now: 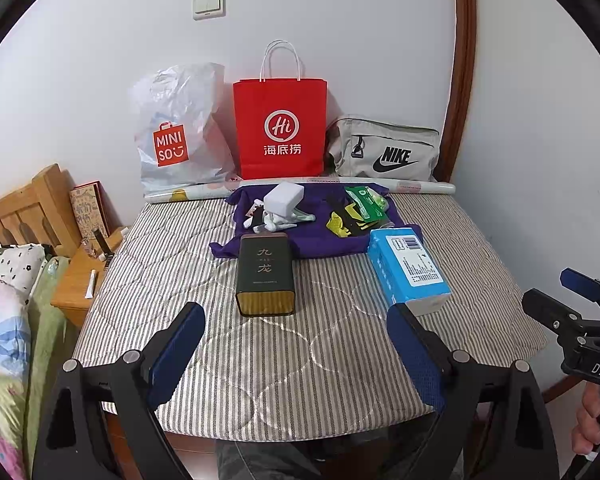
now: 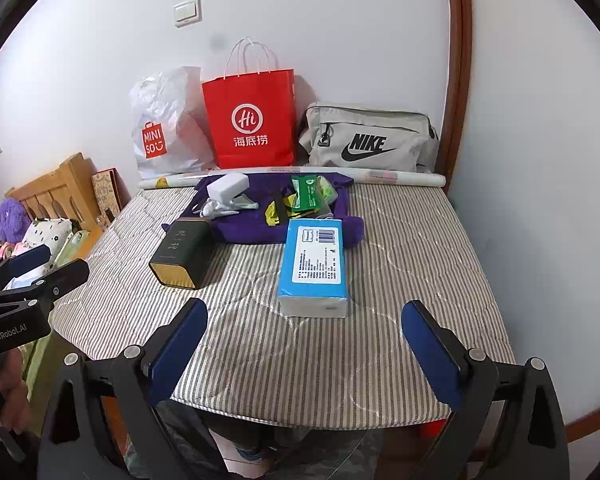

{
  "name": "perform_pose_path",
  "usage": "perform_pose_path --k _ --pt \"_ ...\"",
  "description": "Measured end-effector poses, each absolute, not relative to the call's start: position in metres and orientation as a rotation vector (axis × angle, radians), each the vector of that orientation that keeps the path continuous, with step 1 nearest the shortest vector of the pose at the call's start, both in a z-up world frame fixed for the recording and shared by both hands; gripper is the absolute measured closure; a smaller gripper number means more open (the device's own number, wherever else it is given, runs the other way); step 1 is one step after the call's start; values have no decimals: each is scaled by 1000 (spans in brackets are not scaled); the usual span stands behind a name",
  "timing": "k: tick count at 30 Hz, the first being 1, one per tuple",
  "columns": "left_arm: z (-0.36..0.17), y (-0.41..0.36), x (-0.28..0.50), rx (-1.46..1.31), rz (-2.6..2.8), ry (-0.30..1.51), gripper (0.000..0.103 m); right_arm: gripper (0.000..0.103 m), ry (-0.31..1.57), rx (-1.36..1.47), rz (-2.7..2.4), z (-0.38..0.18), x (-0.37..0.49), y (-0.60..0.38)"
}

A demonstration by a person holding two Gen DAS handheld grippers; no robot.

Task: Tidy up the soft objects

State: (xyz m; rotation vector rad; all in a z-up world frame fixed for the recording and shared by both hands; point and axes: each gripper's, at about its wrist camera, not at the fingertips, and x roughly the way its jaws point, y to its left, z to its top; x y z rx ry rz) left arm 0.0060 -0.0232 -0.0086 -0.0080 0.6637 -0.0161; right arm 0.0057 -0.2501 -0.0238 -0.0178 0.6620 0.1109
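A striped quilted pad (image 1: 204,280) (image 2: 400,248) covers the table. On it lie a blue tissue pack (image 1: 408,268) (image 2: 314,264), a dark tin box (image 1: 265,276) (image 2: 182,254) and a purple cloth (image 1: 320,236) (image 2: 244,228). The cloth carries a white block (image 1: 283,198) (image 2: 227,188), white cords and green and yellow packets (image 1: 366,204) (image 2: 310,194). My left gripper (image 1: 296,330) hovers open above the near edge, in front of the tin box. My right gripper (image 2: 304,326) is open too, just short of the tissue pack. Nothing sits between either pair of fingers.
Against the back wall stand a white plastic bag (image 1: 176,128) (image 2: 164,120), a red paper bag (image 1: 280,128) (image 2: 252,116) and a grey pouch (image 1: 384,148) (image 2: 368,138), behind a paper roll (image 1: 416,187). A wooden bedframe (image 1: 32,208) and bedding (image 1: 4,300) lie left.
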Motion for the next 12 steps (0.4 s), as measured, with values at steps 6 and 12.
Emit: perform_pose_path --k 6,12 --pt "-9 -23 6 -7 -18 666 11 6 661 -18 111 -24 6 -250" --pt "-14 -24 13 -4 -34 675 11 6 670 -12 115 -27 11 -249"
